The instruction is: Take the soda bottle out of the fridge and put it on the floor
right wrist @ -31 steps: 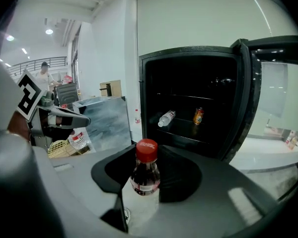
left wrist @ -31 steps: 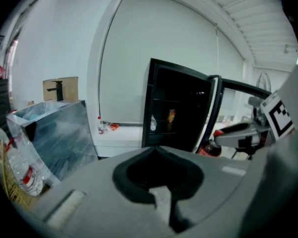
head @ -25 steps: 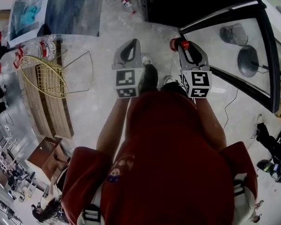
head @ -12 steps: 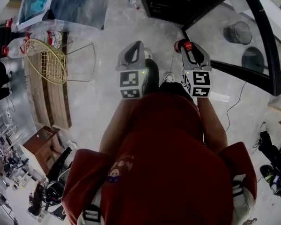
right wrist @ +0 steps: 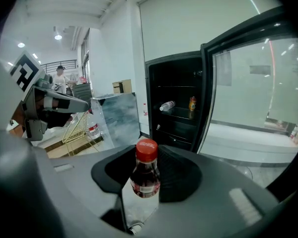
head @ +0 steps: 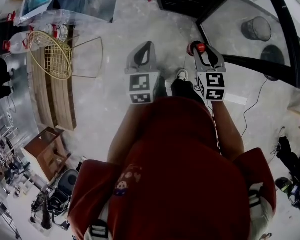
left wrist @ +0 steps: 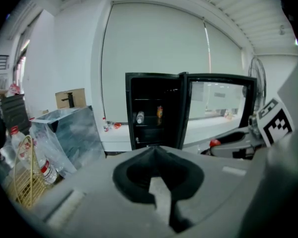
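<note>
While the right hand-held gripper [head: 204, 54] is closed round a soda bottle [right wrist: 145, 177], the left hand-held gripper [head: 144, 53] beside it has its jaws drawn together at the tips with nothing between them. The bottle stands upright in the right jaws, its dark drink and red cap [right wrist: 147, 150] showing above the padding, held out in front of the person's red shirt [head: 185, 174] and above the pale concrete floor [head: 115, 94]. It is outside the black fridge [right wrist: 175, 128], which stands well apart ahead with its glass door [right wrist: 248, 93] swung open. On a fridge shelf lie a clear bottle [right wrist: 167, 105] on its side and, near it, a can [right wrist: 192, 103] upright. To the left on the floor sit a yellow wire basket [head: 50, 56] and some water bottles [head: 57, 31] just beside it.
</note>
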